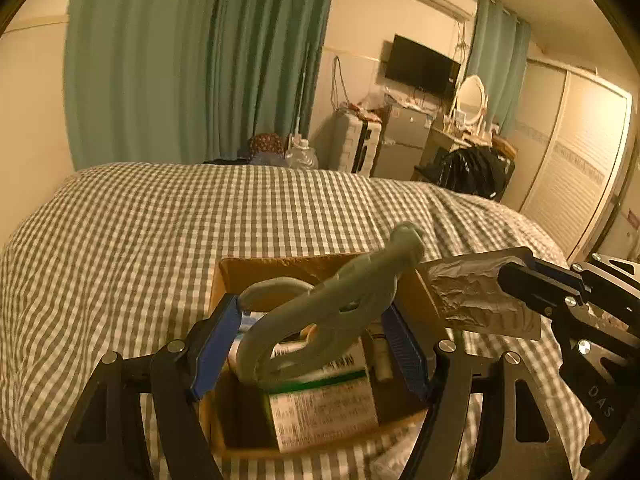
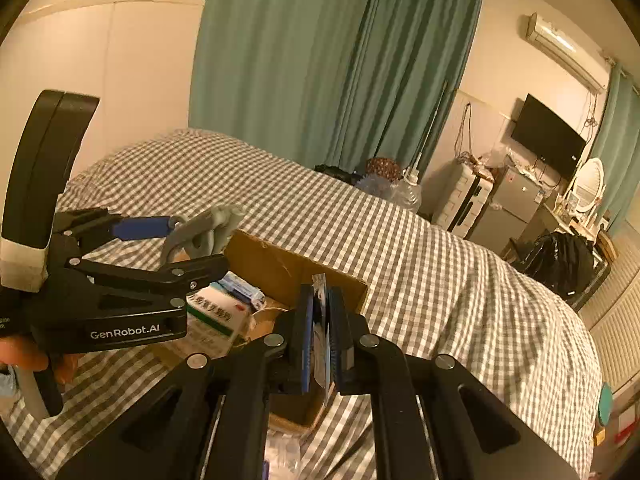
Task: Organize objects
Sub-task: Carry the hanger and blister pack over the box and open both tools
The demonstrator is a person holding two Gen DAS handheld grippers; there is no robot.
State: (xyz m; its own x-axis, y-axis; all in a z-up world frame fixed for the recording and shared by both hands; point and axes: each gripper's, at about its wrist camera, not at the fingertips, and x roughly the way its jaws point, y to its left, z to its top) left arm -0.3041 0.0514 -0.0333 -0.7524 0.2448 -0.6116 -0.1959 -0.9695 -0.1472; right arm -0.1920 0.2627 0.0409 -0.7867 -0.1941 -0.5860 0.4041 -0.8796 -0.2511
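My left gripper [image 1: 314, 316] is shut on a grey-green plastic tool [image 1: 320, 312] with loop handles. It holds the tool just above an open cardboard box [image 1: 280, 266] on the bed. The tool's tip sticks up past the box's far right corner. A green-and-white medicine box [image 1: 324, 408] and other small packs lie in the box. My right gripper [image 1: 514, 276] comes in from the right, shut on a crumpled silver foil blister pack [image 1: 472, 296] over the box's right rim. In the right wrist view, the right gripper [image 2: 321, 296] pinches the foil pack [image 2: 320, 320] edge-on at the cardboard box [image 2: 272, 264]. The left gripper [image 2: 196, 242] carries the grey-green tool [image 2: 208, 228] at the left.
The box rests on a grey-white checked bedcover [image 1: 200, 220]. Beyond the bed are teal curtains [image 1: 200, 60], a white suitcase [image 1: 360, 144], a small fridge [image 1: 400, 144], a black bag [image 1: 472, 172] and a wardrobe [image 1: 580, 168]. A hand [image 2: 24, 356] grips the left gripper's handle.
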